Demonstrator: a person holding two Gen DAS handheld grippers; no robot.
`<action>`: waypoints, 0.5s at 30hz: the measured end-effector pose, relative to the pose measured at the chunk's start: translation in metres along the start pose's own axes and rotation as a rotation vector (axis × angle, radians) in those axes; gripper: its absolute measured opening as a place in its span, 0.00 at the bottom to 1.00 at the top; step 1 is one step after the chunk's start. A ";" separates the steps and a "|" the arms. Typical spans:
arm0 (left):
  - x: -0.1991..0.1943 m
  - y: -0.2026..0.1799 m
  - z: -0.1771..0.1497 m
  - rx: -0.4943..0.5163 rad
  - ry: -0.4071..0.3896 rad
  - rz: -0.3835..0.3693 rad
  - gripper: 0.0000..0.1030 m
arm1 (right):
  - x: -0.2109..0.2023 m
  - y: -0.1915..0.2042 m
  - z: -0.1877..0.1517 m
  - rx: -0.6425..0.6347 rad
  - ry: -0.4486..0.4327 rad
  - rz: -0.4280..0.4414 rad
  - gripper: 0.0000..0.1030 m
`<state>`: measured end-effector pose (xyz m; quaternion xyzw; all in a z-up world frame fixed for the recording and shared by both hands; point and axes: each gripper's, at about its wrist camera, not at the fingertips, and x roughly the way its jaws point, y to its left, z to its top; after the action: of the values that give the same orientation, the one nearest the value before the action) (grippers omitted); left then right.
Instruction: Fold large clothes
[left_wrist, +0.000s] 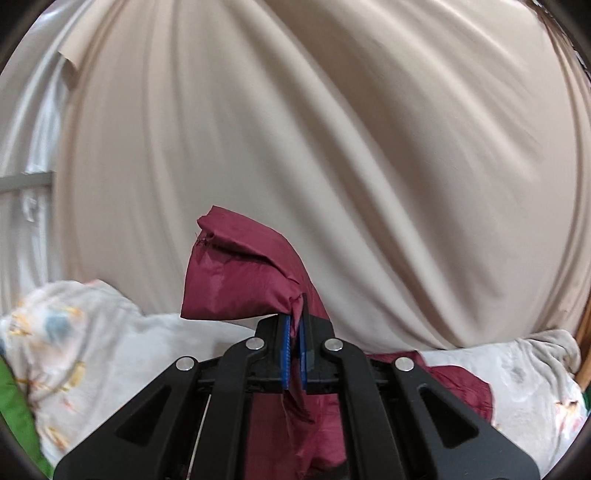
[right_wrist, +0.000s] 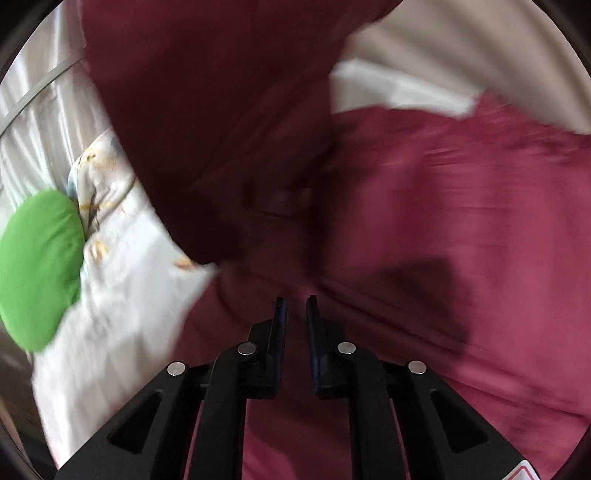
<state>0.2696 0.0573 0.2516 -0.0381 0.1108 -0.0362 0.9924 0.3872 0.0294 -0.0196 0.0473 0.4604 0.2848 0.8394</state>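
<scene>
- Left wrist view: left gripper (left_wrist: 294, 319) pinches maroon garment (left_wrist: 243, 277) corner, lifted, likely to carry a fold.
- Right gripper (right_wrist: 295, 306) slightly parted, empty, above the cloth.

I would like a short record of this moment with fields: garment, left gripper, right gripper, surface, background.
garment: maroon cloth, one corner lifted, the rest lying on the bed
left gripper: left gripper, jaws shut on the cloth corner
right gripper: right gripper, jaws slightly apart, holding nothing, above the cloth
surface: printed white blanket, green cushion beside it
background: beige curtain
</scene>
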 end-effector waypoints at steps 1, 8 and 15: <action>-0.002 0.008 0.002 -0.001 -0.006 0.016 0.02 | 0.018 0.009 0.006 0.013 0.018 0.017 0.10; -0.001 0.030 0.003 -0.030 -0.003 -0.004 0.02 | 0.053 0.045 0.007 -0.122 0.046 -0.066 0.11; 0.018 -0.024 -0.011 -0.030 0.056 -0.168 0.02 | -0.066 -0.027 -0.072 -0.092 0.052 -0.056 0.11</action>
<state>0.2828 0.0309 0.2391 -0.0610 0.1356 -0.1187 0.9817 0.3139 -0.0408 -0.0203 -0.0115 0.4695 0.2833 0.8362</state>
